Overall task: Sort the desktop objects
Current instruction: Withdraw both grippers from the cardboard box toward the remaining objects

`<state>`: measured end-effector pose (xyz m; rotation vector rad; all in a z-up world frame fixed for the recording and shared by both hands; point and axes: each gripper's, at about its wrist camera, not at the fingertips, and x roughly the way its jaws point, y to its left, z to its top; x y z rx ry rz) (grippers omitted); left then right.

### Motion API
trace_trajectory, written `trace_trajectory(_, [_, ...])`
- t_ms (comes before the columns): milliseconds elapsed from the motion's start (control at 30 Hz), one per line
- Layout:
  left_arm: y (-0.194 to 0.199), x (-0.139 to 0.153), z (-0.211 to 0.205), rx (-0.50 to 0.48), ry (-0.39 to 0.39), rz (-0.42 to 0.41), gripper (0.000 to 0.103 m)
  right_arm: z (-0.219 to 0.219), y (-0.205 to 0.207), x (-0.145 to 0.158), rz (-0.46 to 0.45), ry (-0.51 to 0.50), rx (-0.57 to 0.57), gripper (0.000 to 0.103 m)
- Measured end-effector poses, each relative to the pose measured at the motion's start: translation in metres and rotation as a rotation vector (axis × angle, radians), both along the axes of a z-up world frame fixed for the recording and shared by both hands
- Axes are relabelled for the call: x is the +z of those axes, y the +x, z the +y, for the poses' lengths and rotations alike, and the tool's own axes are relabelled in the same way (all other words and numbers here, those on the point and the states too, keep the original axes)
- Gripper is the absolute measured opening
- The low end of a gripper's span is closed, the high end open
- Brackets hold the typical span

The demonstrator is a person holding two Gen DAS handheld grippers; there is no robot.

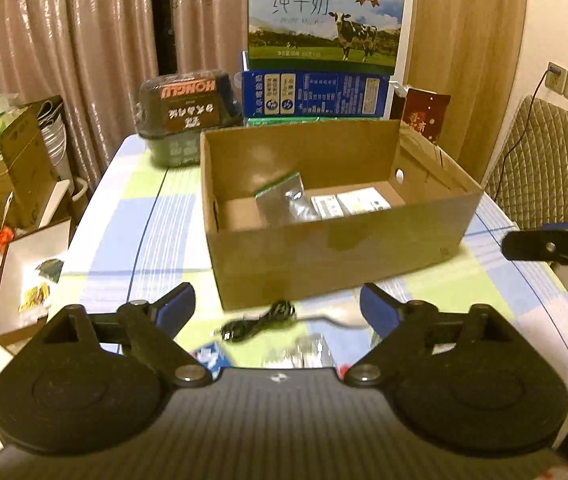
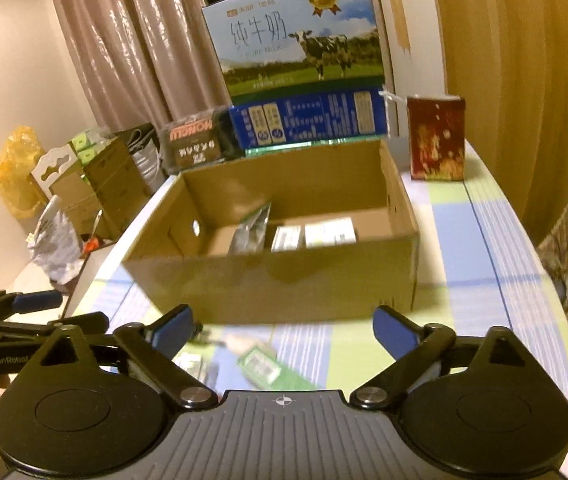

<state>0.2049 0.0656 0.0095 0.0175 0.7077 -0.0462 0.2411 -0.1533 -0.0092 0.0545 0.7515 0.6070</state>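
Note:
An open cardboard box [image 1: 324, 256] stands mid-table, holding a silver zip bag [image 1: 284, 200] and two white packets [image 1: 328, 206]. My left gripper [image 1: 278, 306] is open just in front of the box, above a black cable [image 1: 260, 322], a silver packet [image 1: 308, 352] and a blue item [image 1: 208, 354]. In the right wrist view, my right gripper [image 2: 284, 330] is open before the same box [image 2: 284, 284], over a green-and-white small box [image 2: 262, 366] and a packet [image 2: 194, 364]. Nothing sits between either pair of fingers. The left gripper [image 2: 68, 312] shows at the left edge.
Stacked milk cartons [image 1: 324, 20] and a dark package [image 1: 188, 106] stand behind the box, with a red box [image 2: 436, 138] at the back right. Cartons [image 1: 12, 160] and a white box [image 1: 32, 276] crowd the left. A padded chair [image 1: 544, 168] is on the right.

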Motion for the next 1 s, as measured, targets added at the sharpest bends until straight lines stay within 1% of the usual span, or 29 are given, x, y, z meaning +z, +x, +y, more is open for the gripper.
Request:
trace_trajectory(100, [-0.020,-0.002,0.001,0.006,-0.010,-0.001,0.096,-0.009,-0.018,-0.003,0.003,-0.008,0.002,0.101])
trace_trajectory(233, [-0.043,-0.005,0.003,0.019,-0.005,-0.002,0.100,-0.018,-0.042,-0.014,-0.025,-0.073,0.020,0.101])
trace_trajectory(300, [-0.053,-0.007,0.005,0.026,-0.003,0.003,0.101,-0.024,-0.052,-0.021,-0.020,-0.090,0.023,0.101])
trace_trajectory(500, [-0.076,-0.012,0.004,0.025,0.015,0.009,0.101,-0.042,-0.070,-0.038,0.003,-0.125,0.010,0.101])
trace_trajectory(633, [-0.088,-0.017,0.004,0.028,-0.001,0.017,0.101,-0.050,-0.077,-0.044,0.023,-0.119,-0.002,0.101])
trace_trajectory(833, [-0.098,-0.026,0.003,0.034,-0.028,0.021,0.101,-0.050,-0.084,-0.047,0.011,-0.143,0.019,0.101])
trace_trajectory(1000, [-0.097,-0.031,0.003,0.034,-0.028,0.045,0.101,-0.046,-0.082,-0.050,0.004,-0.159,0.036,0.101])
